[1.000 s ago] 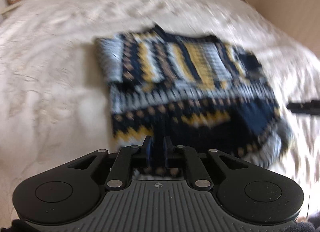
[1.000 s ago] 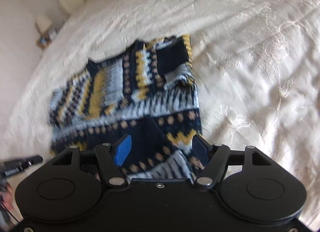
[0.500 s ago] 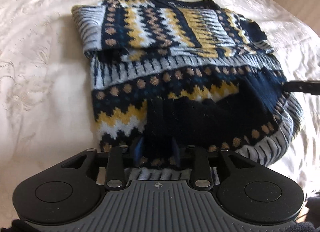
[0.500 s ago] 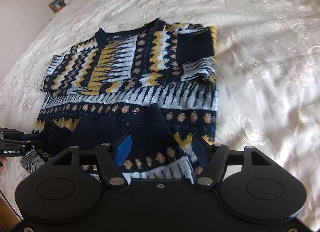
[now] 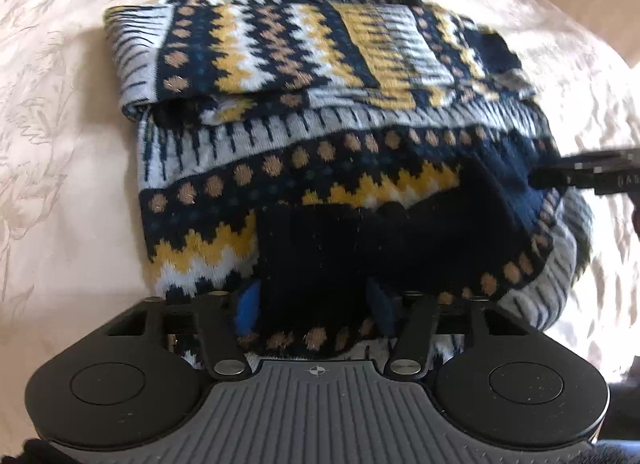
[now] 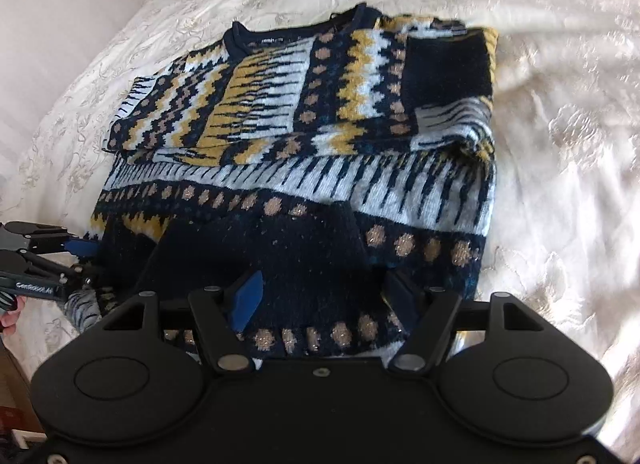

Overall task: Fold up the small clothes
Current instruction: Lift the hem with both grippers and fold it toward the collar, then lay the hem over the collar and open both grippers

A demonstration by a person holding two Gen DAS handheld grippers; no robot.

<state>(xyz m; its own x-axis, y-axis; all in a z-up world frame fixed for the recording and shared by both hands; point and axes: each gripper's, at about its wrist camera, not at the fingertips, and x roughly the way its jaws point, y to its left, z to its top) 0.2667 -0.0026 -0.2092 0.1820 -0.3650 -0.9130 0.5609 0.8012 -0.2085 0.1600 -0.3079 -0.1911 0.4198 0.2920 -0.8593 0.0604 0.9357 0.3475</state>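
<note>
Sweater lies on the bedspread, sleeves folded in (collar toward 12 o'clock). Left gripper and right gripper: jaws spread, hem bunched between them.

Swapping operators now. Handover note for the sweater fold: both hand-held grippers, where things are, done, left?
Left hand-held gripper: jaws open, straddling the navy hem of the sweater, not clamped.
Right hand-held gripper: jaws open too, around the hem on its own side.
Sweater lies on the cream bedspread, neckline at the far end.
Done: both sleeves are folded in across the chest; the near hem is bunched up toward the middle.
Left: probably grip the hem, carry it up to the neckline, then flatten.
</note>
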